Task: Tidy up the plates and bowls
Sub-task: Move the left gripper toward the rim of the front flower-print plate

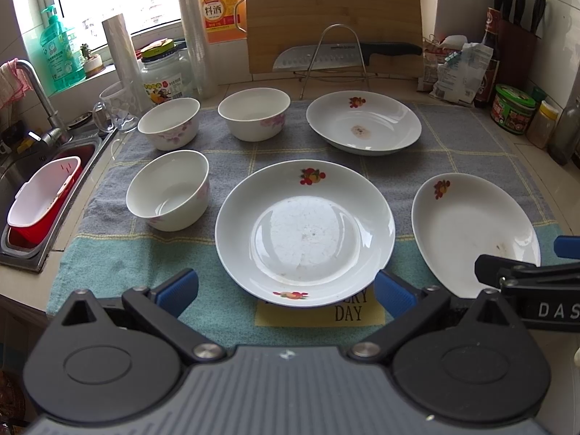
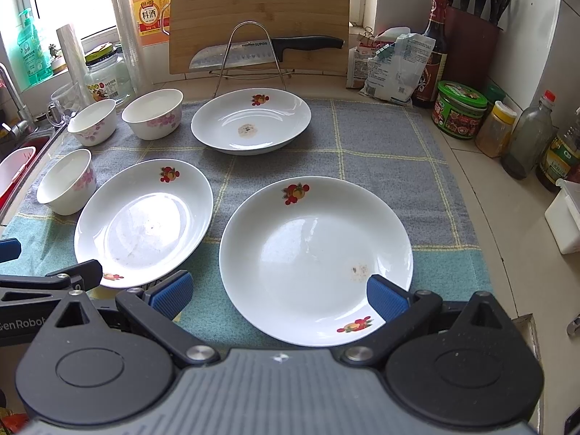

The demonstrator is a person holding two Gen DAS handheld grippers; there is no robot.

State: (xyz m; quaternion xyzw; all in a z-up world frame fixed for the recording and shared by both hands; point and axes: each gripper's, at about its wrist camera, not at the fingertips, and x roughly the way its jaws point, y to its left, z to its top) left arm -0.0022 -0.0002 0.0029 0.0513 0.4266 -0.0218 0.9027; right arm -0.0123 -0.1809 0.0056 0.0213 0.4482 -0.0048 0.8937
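- Landmark: the towel (image 1: 471, 137) on the counter; all the dishes sit on it.
- Middle plate (image 1: 304, 232) lies at the towel's centre front, empty, with a fruit print on its rim.
- Right plate (image 2: 315, 261) lies on the towel's front right, apart from the middle plate.
- Far plate (image 1: 363, 127) sits at the towel's back, just in front of the wire rack (image 1: 337, 54) with the knife (image 1: 348, 54).
- Three bowls stand upright on the towel's left part: near bowl (image 1: 168, 190) beside the middle plate, left bowl (image 1: 169, 123) and back bowl (image 1: 253, 113) behind it.
- Left gripper (image 1: 286, 288) hangs over the towel's front edge, jaws spread wide around the near rim of the middle plate, holding nothing.
- Right gripper (image 2: 279, 295) hangs over the towel's front right, jaws wide, one pad over the right plate's near rim, holding nothing.
- Sink (image 1: 21, 181) lies left of the towel.
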